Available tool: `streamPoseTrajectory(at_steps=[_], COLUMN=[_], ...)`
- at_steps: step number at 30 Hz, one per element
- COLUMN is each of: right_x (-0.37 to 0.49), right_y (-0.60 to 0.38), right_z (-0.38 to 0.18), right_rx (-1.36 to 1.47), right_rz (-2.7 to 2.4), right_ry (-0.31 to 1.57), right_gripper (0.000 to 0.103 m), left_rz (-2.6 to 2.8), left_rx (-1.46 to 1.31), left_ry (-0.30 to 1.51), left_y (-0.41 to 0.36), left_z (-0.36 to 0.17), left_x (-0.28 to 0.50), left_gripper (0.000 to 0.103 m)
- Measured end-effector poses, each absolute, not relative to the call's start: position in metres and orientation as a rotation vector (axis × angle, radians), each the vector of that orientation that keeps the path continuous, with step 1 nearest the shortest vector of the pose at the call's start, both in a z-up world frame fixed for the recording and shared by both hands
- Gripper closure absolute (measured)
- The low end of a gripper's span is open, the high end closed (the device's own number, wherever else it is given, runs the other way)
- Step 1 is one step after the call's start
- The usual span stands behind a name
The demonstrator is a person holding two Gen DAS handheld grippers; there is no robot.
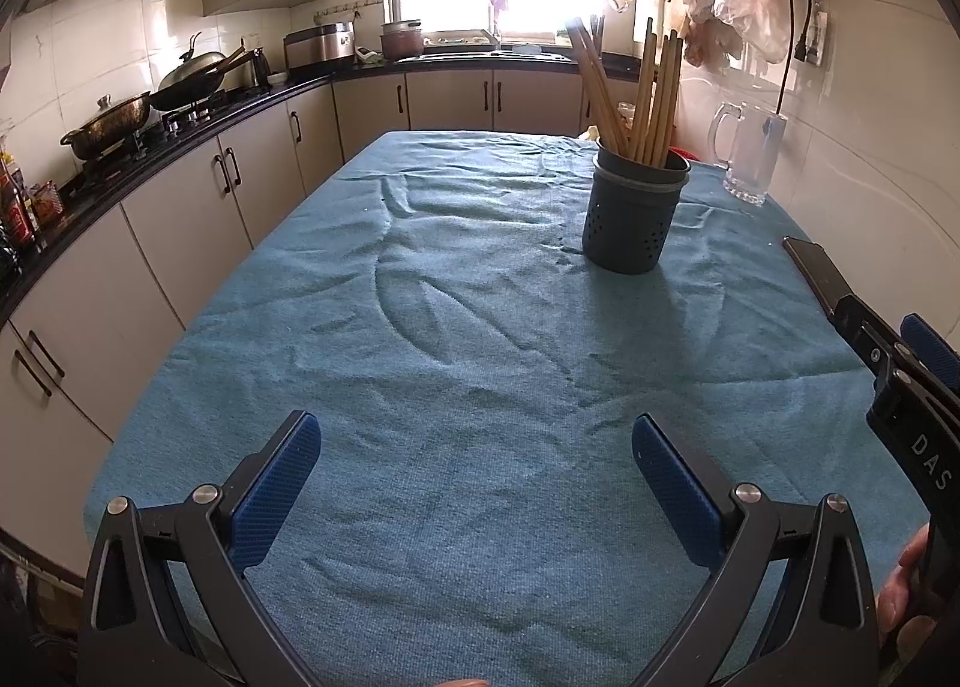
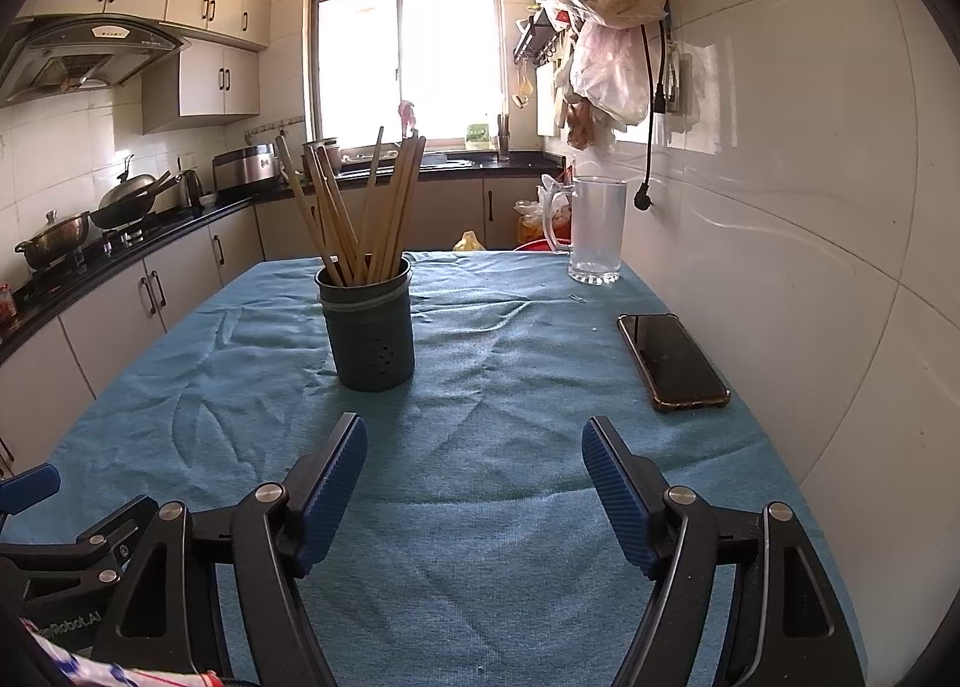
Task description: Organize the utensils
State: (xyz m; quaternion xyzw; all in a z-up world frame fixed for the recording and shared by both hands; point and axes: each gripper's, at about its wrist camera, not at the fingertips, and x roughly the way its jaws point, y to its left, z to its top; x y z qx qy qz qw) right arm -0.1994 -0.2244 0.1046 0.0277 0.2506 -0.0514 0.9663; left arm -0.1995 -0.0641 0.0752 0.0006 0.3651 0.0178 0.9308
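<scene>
A: Left wrist view first: the left gripper sits at the bottom of the frame with its blue pads spread wide and only the blue tablecloth between them. Nothing is held.

B: And the utensils?

A: The wooden chopsticks stand bunched and fanned out in a dark perforated holder, upright on the cloth in the upper right of centre. A glass mug stands further right, by the tiled wall.

B: What does the right wrist view give?

A: The right gripper is at the bottom centre, jaws wide apart, bare cloth between its pads. The holder with the chopsticks stands left of centre, well apart from the fingertips. A dark phone lies flat at the right, and the mug is above it, near the far edge of the table.

B: Any other hardware visible?

A: Part of the left gripper shows at the lower left edge of that view.
</scene>
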Motion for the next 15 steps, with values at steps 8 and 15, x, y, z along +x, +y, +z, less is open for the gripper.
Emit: streamPoseTrajectory(at_steps=[8, 15], right_x=[-0.194, -0.175], right_y=[-0.221, -0.220], right_z=[0.107, 0.100], right_rx=[0.039, 0.040], right_rz=[-0.075, -0.031], right_ry=[0.509, 0.573], right_gripper=[0.024, 0.022], left_rz=[0.038, 0.042], left_rx=[-0.004, -0.009], left_ry=[0.750, 0.749], left_y=[-0.058, -0.048], left_z=[0.076, 0.078], left_x=[-0.189, -0.174], left_gripper=[0.000, 0.000])
